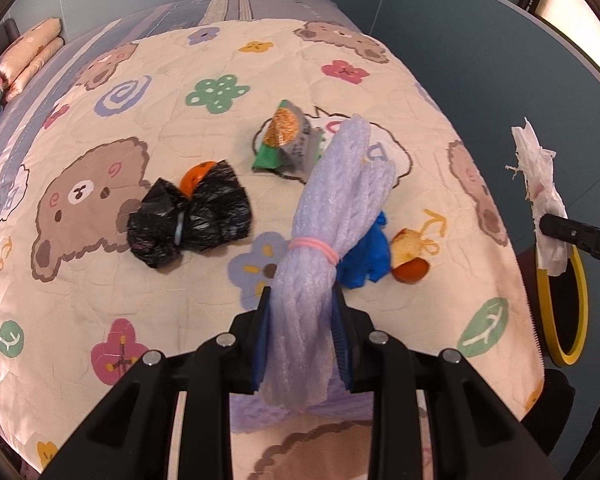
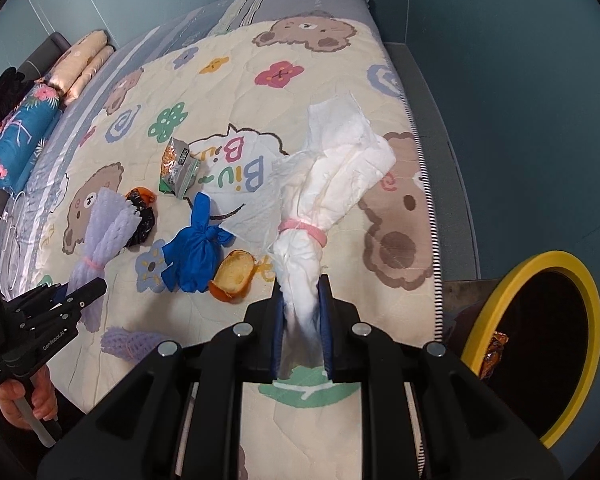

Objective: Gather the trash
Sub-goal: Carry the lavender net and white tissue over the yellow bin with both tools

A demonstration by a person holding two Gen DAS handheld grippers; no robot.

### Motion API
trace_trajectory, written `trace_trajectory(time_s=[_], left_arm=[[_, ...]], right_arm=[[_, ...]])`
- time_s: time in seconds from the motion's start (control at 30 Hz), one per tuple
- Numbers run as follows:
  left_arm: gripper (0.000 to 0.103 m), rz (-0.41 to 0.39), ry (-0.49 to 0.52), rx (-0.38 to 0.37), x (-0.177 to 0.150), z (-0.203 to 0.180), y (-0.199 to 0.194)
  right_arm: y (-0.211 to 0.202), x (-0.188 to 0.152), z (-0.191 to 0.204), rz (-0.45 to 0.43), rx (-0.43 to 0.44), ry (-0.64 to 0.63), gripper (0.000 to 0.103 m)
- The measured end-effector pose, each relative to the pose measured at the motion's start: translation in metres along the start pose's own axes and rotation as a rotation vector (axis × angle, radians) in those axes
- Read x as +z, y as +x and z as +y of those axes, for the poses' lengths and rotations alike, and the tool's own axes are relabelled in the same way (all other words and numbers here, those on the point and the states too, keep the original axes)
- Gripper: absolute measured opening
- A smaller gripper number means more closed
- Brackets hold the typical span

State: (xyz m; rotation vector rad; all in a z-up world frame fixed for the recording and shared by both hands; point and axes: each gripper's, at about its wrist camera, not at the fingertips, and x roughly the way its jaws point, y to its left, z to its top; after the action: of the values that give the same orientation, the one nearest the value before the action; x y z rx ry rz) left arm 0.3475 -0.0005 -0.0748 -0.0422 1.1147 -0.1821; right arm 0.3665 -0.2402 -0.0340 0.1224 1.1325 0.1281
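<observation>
My left gripper (image 1: 302,296) is shut on a lilac foam net bundle (image 1: 324,216) tied with a pink band and holds it above the quilt. My right gripper (image 2: 302,286) is shut on a white tissue bundle (image 2: 332,168) with a pink band, off the bed's right edge. On the bear-print quilt (image 2: 340,64) lie a black bag (image 1: 188,212), a snack wrapper (image 1: 288,136), a knotted blue glove (image 2: 196,244), an orange peel piece (image 2: 234,276) and a second lilac net bundle (image 2: 128,344). A black bin with a yellow rim (image 2: 552,258) stands at the right beside the bed.
Rolled bedding and a floral blue pillow (image 2: 24,136) lie at the bed's far left. A blue-grey wall runs behind and to the right. A shiny wrapper (image 2: 494,354) lies inside the bin. A person's hand (image 2: 20,404) holds the left gripper's handle.
</observation>
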Motion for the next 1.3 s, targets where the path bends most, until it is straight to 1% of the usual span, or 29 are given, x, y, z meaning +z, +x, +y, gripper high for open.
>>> trace_trajectory(time_s=[0.23,0.37,0.5,0.6,0.87,1.0,1.1,1.3], left_arm=[[0.026,-0.014,0.053,-0.026,0.007,-0.041,-0.008],[0.026,-0.031,0.075,-0.067,0.012,-0.07,-0.013],[0.026,-0.031,0.11,-0.103,0.015,-0.104,-0.011],[0.026,-0.029,0.144,-0.132,0.017,-0.133,-0.009],[0.026,-0.009,0.251,-0.226,0.015,-0.221,0.001],[0.026,0.003,0.295,-0.247,0.013,-0.262,0.011],[0.026,0.014,0.316,-0.257,0.011,-0.287,0.019],[0.026,0.048,0.341,-0.299,0.003,-0.326,0.037]], right_arm=[[-0.023,-0.01,-0.035,-0.029,-0.002,0.04,0.015],[-0.032,-0.017,-0.063,-0.035,-0.007,0.076,0.015],[-0.039,-0.023,-0.089,-0.045,-0.016,0.11,0.015],[-0.046,-0.029,-0.119,-0.055,-0.026,0.15,0.015],[-0.058,-0.052,-0.187,-0.052,-0.054,0.248,0.015],[-0.063,-0.064,-0.217,-0.055,-0.07,0.291,0.016],[-0.063,-0.073,-0.243,-0.05,-0.075,0.335,0.016],[-0.058,-0.087,-0.276,-0.035,-0.067,0.387,0.016]])
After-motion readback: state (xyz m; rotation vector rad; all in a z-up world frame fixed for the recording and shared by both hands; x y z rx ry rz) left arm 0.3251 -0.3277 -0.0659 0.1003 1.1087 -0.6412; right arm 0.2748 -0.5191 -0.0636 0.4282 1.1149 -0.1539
